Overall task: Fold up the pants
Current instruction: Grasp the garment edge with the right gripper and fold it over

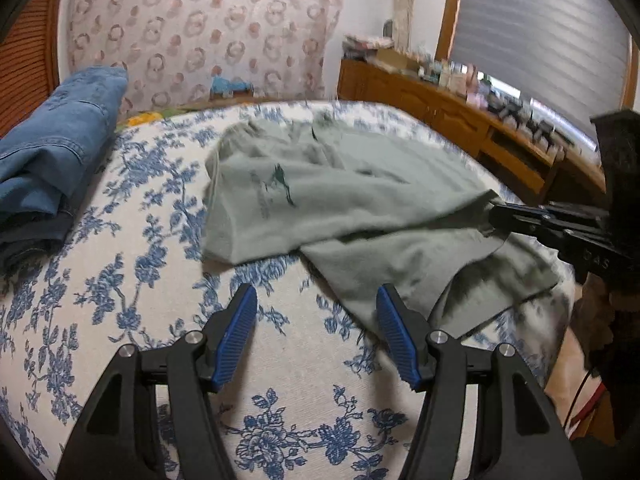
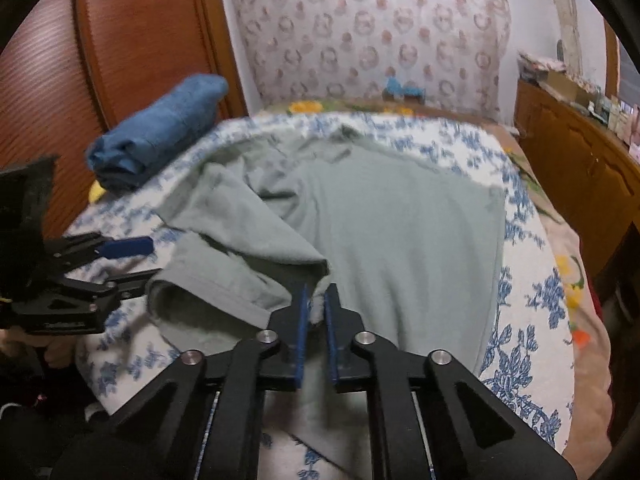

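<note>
Dim indoor light, motion blur, heavy fisheye warp w/ dark corners.

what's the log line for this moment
right gripper: shut on grey pants | left gripper: open, empty | bed

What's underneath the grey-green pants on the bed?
The grey-green pants lie on a blue-flowered bedspread, which shows all around them. Whatever is directly beneath the fabric is covered and cannot be seen.

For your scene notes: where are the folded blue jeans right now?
The folded blue jeans lie at the bed's far left, beside the wooden headboard, left of the grey-green pants.
</note>
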`<action>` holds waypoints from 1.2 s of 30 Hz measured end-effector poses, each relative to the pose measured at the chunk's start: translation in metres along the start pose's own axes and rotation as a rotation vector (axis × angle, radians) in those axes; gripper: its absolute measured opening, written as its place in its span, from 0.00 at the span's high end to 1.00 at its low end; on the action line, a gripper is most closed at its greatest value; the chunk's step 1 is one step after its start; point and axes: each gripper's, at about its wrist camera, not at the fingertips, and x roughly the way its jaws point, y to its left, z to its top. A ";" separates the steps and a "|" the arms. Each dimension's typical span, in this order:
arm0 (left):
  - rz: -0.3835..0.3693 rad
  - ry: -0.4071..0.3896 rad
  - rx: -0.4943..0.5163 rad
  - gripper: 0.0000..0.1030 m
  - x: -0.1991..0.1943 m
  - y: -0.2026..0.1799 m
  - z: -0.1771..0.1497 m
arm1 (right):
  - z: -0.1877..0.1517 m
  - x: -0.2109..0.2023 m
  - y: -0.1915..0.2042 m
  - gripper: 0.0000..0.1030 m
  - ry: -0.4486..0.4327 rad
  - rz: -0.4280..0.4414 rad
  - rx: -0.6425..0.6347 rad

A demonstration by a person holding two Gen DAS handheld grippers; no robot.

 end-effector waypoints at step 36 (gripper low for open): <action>-0.034 -0.025 0.075 0.40 -0.004 -0.044 0.012 | -0.047 -0.083 -0.017 0.97 -0.150 -0.120 0.080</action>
